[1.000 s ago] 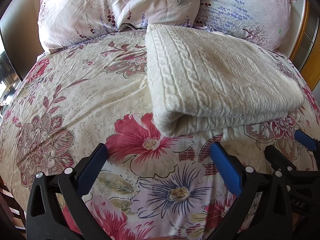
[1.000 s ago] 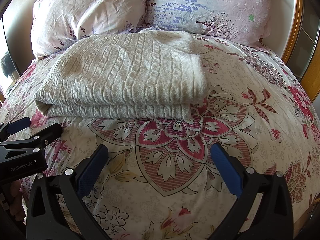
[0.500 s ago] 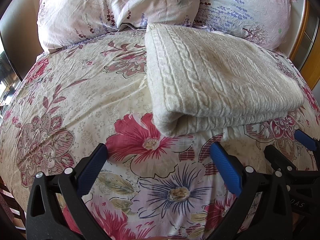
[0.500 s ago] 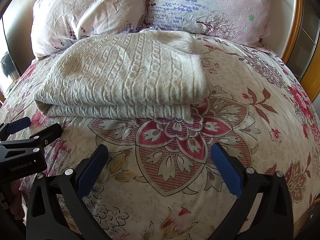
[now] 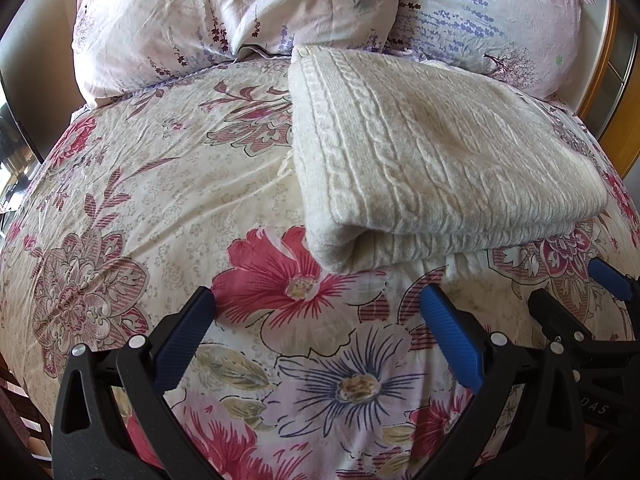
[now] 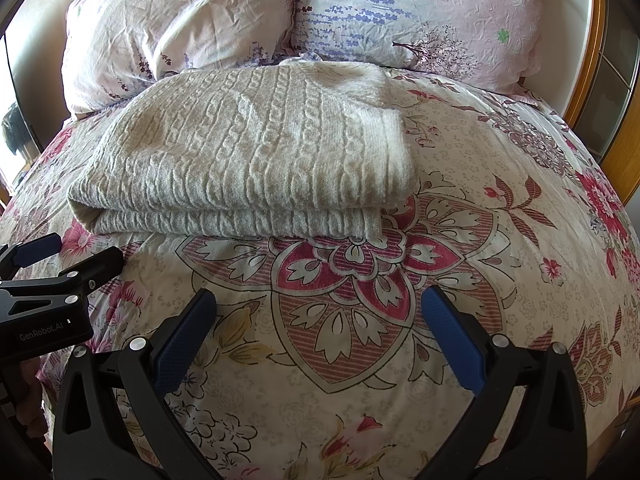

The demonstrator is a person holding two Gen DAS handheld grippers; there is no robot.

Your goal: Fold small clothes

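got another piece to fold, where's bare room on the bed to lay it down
Free: the duvet left of the folded sweater, below the pillows, and the stretch right of it toward the wooden bed frame. Crowded: the strip in front, by the open left tongs and right tongs.

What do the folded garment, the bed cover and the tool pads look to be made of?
Sweater: cream knit, probably wool or acrylic; raised cable ribs, fuzzy matte nap. Cover: thin woven fabric, likely cotton, printed with flowers; fine creases, no sheen. Pads of the left tool: blue, apparently rubber or soft plastic; dotted grip texture, on black hard-plastic arms.
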